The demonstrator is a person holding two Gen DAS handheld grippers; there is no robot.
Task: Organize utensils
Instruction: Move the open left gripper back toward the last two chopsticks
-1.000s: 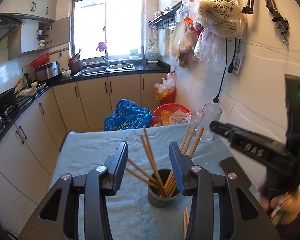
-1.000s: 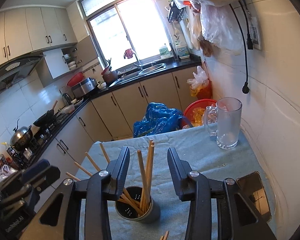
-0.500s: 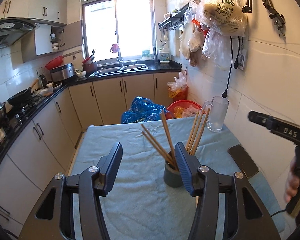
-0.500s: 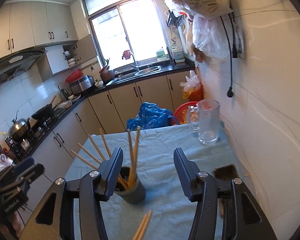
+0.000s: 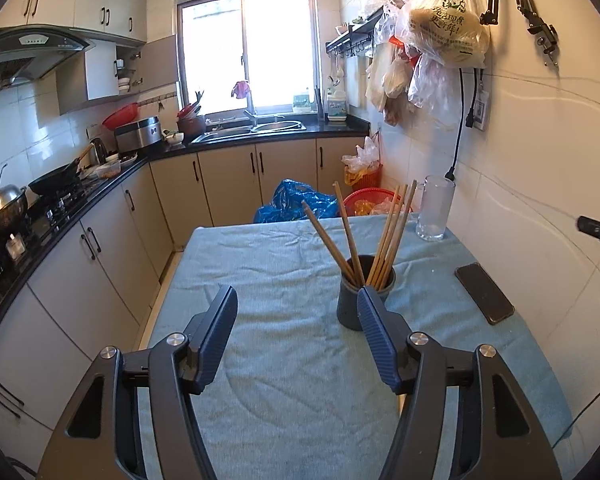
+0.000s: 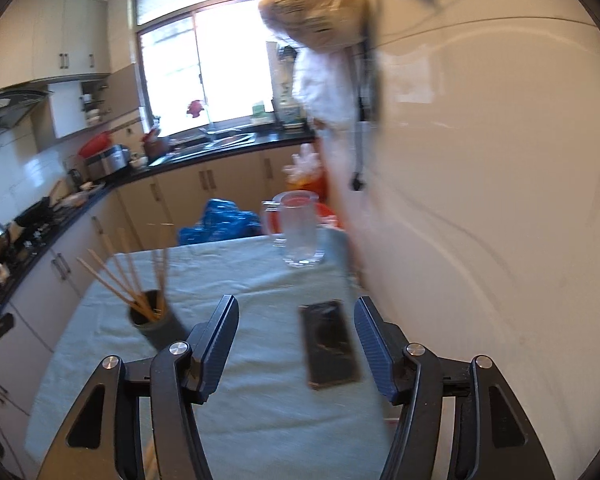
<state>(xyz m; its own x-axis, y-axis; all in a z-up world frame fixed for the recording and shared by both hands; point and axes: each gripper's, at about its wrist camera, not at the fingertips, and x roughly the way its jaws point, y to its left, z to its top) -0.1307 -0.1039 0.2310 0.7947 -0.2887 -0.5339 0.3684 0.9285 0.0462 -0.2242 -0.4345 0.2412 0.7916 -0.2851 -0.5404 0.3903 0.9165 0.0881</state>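
Left wrist view: the left gripper (image 5: 298,334) has just been spreading its jaws, and nothing sits between them; they hang released over a blue-green cloth (image 5: 284,400) on a table. Just past the right-hand jaw stands a dark cup (image 5: 354,312), upright, with about six wooden chopsticks (image 5: 386,240) fanned out of it. Beyond the cup, well apart, a clear glass mug (image 5: 436,208) stands near the tiled wall, and a dark phone (image 5: 485,292) lies flat on the cloth to the cup's right.

Right wrist view, blurred: the right gripper (image 6: 296,338) has also been widening, jaws empty, aimed above the phone (image 6: 330,346). The cup (image 6: 156,322) with its chopsticks (image 6: 134,284) sits off to the left.

Judging by this, the chopsticks seen are gathered in the cup, and neither view shows any lying loose on the cloth, though the near edge is hidden. The task looks done or nearly so.
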